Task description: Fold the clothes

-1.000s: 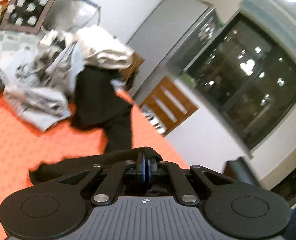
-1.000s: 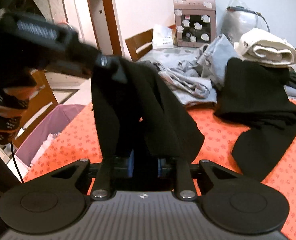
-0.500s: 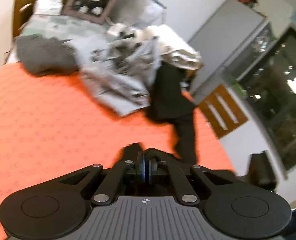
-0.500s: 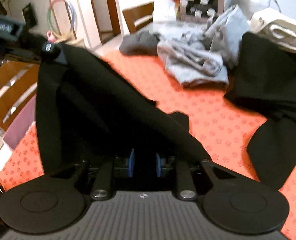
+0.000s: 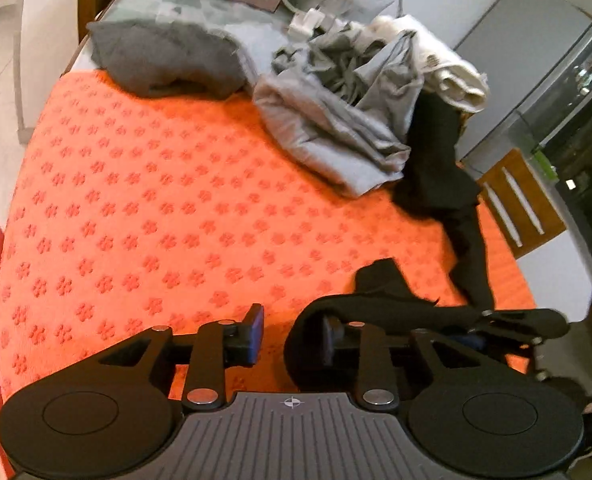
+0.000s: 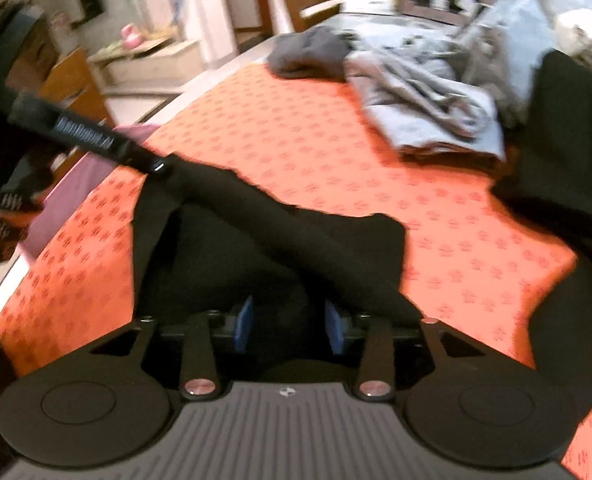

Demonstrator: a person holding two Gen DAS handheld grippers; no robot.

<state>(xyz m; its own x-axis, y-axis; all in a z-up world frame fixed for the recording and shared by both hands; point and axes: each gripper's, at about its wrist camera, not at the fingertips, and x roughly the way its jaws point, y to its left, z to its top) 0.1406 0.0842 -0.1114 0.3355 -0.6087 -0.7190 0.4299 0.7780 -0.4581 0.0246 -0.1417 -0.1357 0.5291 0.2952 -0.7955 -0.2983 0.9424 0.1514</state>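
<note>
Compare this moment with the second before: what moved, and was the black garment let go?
Both grippers came down to the orange tablecloth, bringing the black garment from hanging to lying on it. The left gripper and right gripper, clamped on the cloth before, are opening; the fabric now lies loose between and around the pads. The grey clothes pile and the other black garment stayed put.

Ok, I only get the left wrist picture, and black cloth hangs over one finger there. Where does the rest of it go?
Observer: The black garment lies on the orange tablecloth, a thick fold running from the left gripper to the right gripper.
Operator: Is the right one pinching it?
Observer: No. Its fingers stand apart, cloth loose between them; both grippers are opening.
Operator: Does a machine carry the left one?
Observer: What looks like a gloved hand holds it.
</note>
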